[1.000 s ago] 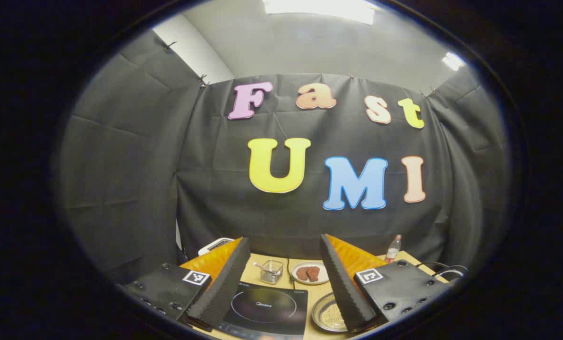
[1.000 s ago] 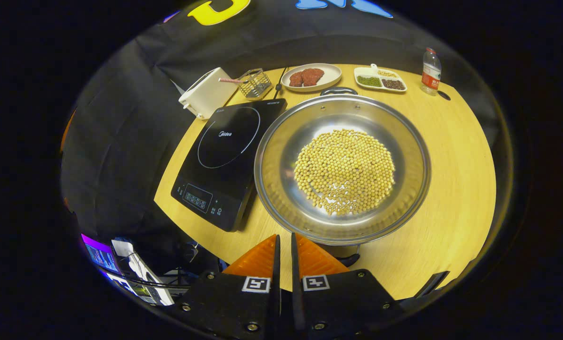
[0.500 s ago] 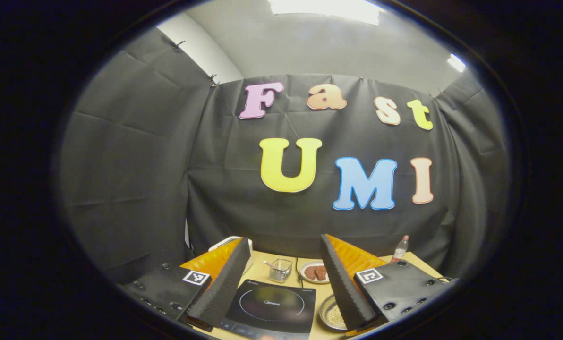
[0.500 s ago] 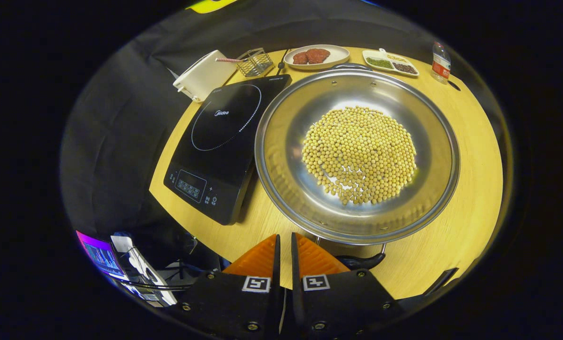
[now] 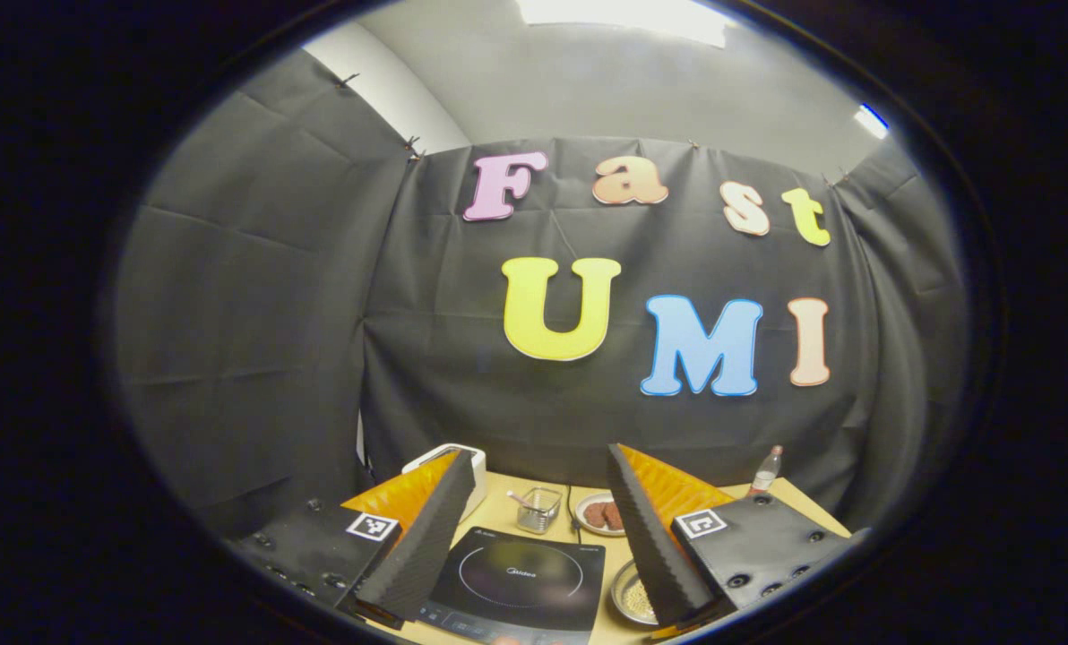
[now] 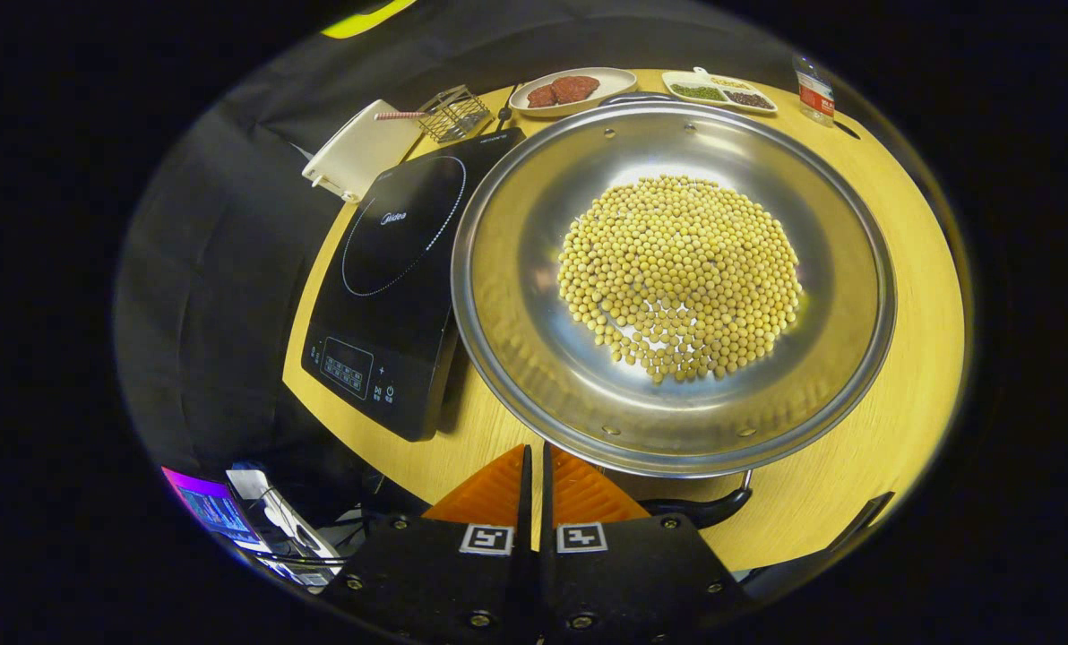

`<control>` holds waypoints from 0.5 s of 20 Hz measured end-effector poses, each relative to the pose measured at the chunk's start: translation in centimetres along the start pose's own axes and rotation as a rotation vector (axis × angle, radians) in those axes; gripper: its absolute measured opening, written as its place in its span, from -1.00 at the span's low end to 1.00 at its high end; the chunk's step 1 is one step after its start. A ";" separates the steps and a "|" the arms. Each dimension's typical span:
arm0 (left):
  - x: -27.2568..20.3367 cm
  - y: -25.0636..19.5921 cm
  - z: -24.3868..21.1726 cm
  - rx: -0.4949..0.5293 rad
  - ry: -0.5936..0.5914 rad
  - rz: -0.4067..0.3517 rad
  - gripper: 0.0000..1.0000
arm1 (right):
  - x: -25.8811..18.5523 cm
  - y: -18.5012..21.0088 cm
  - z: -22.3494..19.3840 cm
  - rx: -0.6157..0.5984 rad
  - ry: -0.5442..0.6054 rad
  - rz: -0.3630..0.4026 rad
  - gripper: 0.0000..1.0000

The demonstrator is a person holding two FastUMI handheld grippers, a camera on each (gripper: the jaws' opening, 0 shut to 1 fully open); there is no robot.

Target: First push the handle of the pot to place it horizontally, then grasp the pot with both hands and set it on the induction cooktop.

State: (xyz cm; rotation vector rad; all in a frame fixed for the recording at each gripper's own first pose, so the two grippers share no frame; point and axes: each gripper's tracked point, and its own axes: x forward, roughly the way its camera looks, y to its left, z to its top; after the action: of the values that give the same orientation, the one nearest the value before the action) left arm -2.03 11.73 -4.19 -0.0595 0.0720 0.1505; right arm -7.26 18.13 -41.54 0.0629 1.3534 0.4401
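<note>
A wide steel pot [image 6: 516, 296] with yellow soybeans [image 6: 677, 269] in it stands on the wooden table, just right of the black induction cooktop [image 6: 391, 260]. One dark pot handle [image 6: 704, 511] points toward me and the other handle [image 6: 637, 95] sits at the far rim. My right gripper [image 6: 534, 461] is shut with nothing in it, its tips just left of the near handle and close to the rim. My left gripper [image 5: 541, 457] is open and held high, facing the wall, with the cooktop [image 5: 521, 578] and a bit of the pot [image 5: 633, 596] below it.
Along the table's far edge are a white box [image 6: 355, 157], a wire basket [image 6: 453, 112], a plate of meat [image 6: 570, 90], a divided dish [image 6: 718, 90] and a bottle [image 6: 812, 85]. A lit screen [image 6: 216, 511] shows below the table's near-left edge.
My right gripper has come down closer to the pot, its tips now beside the near handle, and its finger gap has narrowed. My left gripper has drifted back and leftward, still open.
</note>
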 end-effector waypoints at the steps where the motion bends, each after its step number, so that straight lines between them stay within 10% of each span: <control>1: 0.0 0.0 0.1 -0.002 -0.001 0.003 0.96 | 0.1 -0.1 0.1 -0.003 0.000 -0.003 -0.92; 10: 0.1 -0.5 0.0 0.007 0.004 -0.016 0.97 | -0.4 -2.9 -0.7 0.056 -0.001 -0.027 -0.93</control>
State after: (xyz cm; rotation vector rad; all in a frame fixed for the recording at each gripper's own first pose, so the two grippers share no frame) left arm -1.86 11.25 -4.17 -0.0533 0.0758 0.1346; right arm -7.23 15.14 -42.17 0.0908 1.3643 0.3792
